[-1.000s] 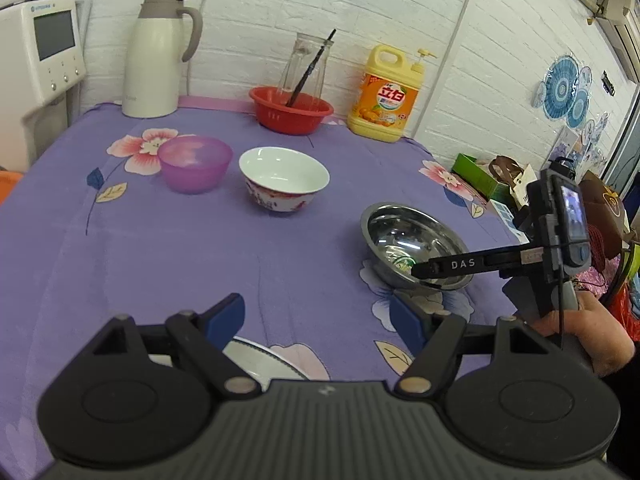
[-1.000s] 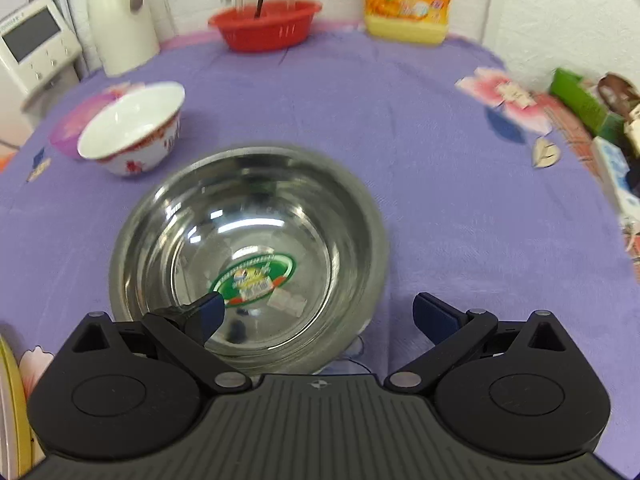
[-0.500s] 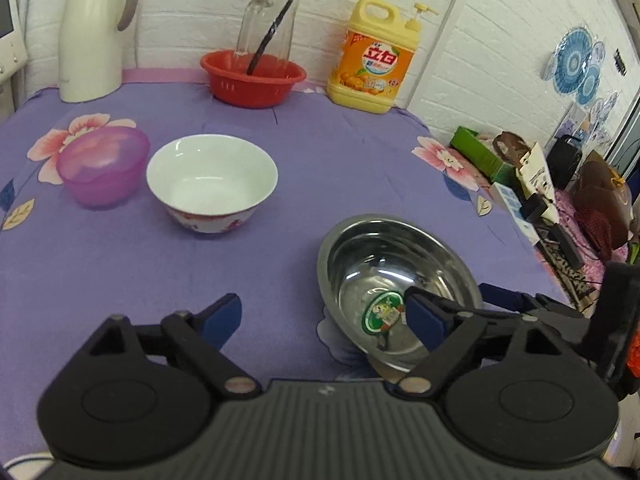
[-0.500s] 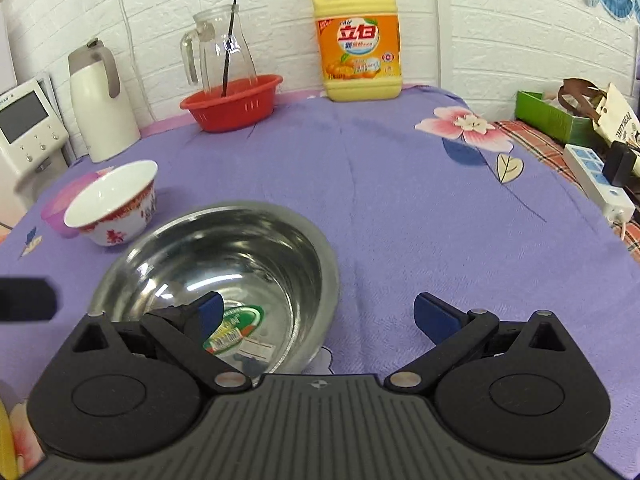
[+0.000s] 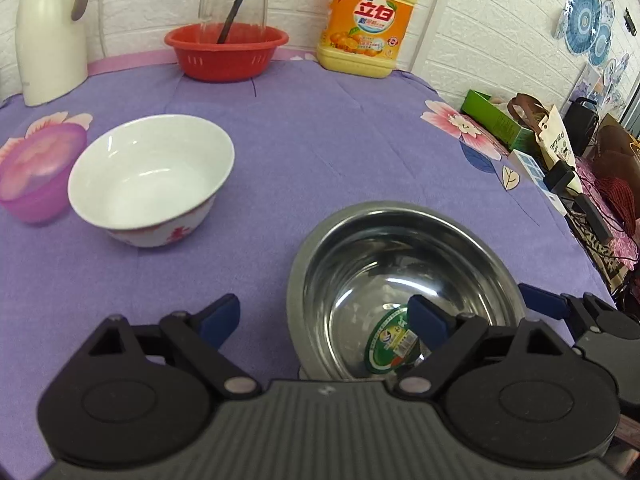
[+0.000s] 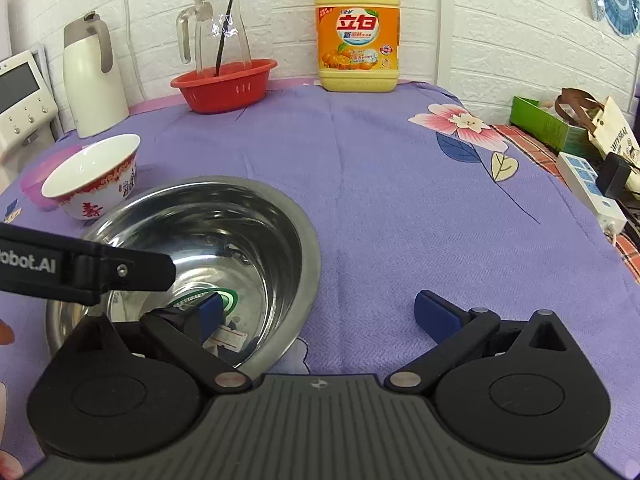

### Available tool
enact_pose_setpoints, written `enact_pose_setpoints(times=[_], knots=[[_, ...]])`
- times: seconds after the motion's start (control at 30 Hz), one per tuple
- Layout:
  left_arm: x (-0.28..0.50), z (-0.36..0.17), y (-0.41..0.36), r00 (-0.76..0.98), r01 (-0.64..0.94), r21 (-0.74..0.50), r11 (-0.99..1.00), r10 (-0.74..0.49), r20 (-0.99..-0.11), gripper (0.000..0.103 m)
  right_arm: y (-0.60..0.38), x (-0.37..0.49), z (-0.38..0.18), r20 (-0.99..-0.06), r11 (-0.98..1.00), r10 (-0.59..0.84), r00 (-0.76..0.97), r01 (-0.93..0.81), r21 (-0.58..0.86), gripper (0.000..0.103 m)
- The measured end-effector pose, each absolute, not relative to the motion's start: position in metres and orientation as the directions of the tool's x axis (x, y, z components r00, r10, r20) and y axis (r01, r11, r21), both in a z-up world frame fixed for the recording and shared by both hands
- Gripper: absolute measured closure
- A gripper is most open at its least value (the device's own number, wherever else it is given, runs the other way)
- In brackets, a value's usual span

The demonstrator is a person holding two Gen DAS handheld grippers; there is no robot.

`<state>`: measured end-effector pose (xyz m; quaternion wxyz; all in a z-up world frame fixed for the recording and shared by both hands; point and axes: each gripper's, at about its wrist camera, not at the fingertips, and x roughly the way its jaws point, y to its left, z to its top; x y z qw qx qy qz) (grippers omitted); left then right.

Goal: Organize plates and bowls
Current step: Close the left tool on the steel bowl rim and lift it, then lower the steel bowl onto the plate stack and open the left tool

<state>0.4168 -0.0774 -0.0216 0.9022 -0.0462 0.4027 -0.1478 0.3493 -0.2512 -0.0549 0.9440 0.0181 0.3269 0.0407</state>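
Our left tongs [image 5: 326,318] stand wide apart and hold nothing; their right finger hangs over the near wall of the stainless steel bowl [image 5: 404,276], their left finger over bare purple cloth. Our right tongs [image 6: 320,314] are likewise spread and empty, straddling the steel bowl's rim at its 4 o'clock side: the left finger sits inside the bowl above the green sticker [image 6: 224,298], the right finger outside over the worktop [image 6: 400,184]. The steel bowl rests upright on the worktop. At its 10 o'clock, well apart, stands the white porcelain bowl [image 5: 150,180] with red markings, and just beside that, at its 9 o'clock, the translucent purple bowl [image 5: 38,172]. At 12 o'clock along the far wall we see a red colander [image 5: 226,52] holding a glass pitcher [image 6: 216,32], a yellow detergent jug [image 5: 368,24] and a white thermos jug [image 5: 50,36].
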Motion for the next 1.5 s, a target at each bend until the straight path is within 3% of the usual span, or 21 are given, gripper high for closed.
enact_pose_setpoints(times=[0.1, 0.33, 0.43, 0.47, 0.5, 0.53, 0.6, 0.73, 1.07, 1.5], knots=[[0.419, -0.025, -0.079, 0.642, 0.225, -0.189, 0.956, -0.291, -0.710, 0.017, -0.252, 0.347, -0.052, -0.602, 0.984, 0.171, 0.780, -0.100, 0.151, 0.000], [0.420, -0.030, -0.077, 0.648, 0.228, -0.162, 0.960, -0.274, -0.711, 0.029, -0.242, 0.345, -0.052, -0.594, 0.991, 0.137, 0.793, -0.108, 0.085, 0.000], [0.418, -0.030, -0.083, 0.653, 0.248, -0.135, 0.959, -0.269, -0.708, 0.041, -0.240, 0.343, -0.052, -0.587, 0.992, 0.126, 0.800, -0.115, 0.057, 0.000], [0.417, -0.030, -0.086, 0.654, 0.264, -0.127, 0.956, -0.274, -0.705, 0.057, -0.239, 0.342, -0.052, -0.583, 0.991, 0.127, 0.803, -0.120, 0.051, 0.002], [0.416, -0.030, -0.089, 0.653, 0.273, -0.122, 0.954, -0.277, -0.705, 0.065, -0.236, 0.341, -0.051, -0.577, 0.989, 0.136, 0.805, -0.141, 0.036, 0.018], [0.415, -0.030, -0.090, 0.649, 0.283, -0.126, 0.951, -0.287, -0.704, 0.066, -0.233, 0.339, -0.052, -0.571, 0.986, 0.148, 0.807, -0.162, 0.025, 0.034], [0.412, -0.030, -0.095, 0.642, 0.294, -0.130, 0.947, -0.297, -0.707, 0.070, -0.227, 0.337, -0.051, -0.568, 0.982, 0.169, 0.805, -0.189, 0.025, 0.038], [0.408, -0.024, -0.088, 0.610, 0.283, -0.195, 0.939, -0.333, -0.719, 0.070, -0.230, 0.333, -0.048, -0.569, 0.980, 0.187, 0.801, -0.193, 0.051, 0.038], [0.329, 0.005, -0.084, 0.641, 0.344, -0.087, 0.935, -0.301, -0.706, 0.069, -0.213, 0.256, -0.024, -0.511, 0.975, 0.203, 0.835, -0.219, 0.029, 0.032], [0.267, -0.019, -0.082, 0.586, 0.396, -0.115, 0.911, -0.347, -0.732, 0.069, -0.211, 0.195, -0.045, -0.582, 0.981, 0.188, 0.792, -0.175, 0.079, 0.027]])
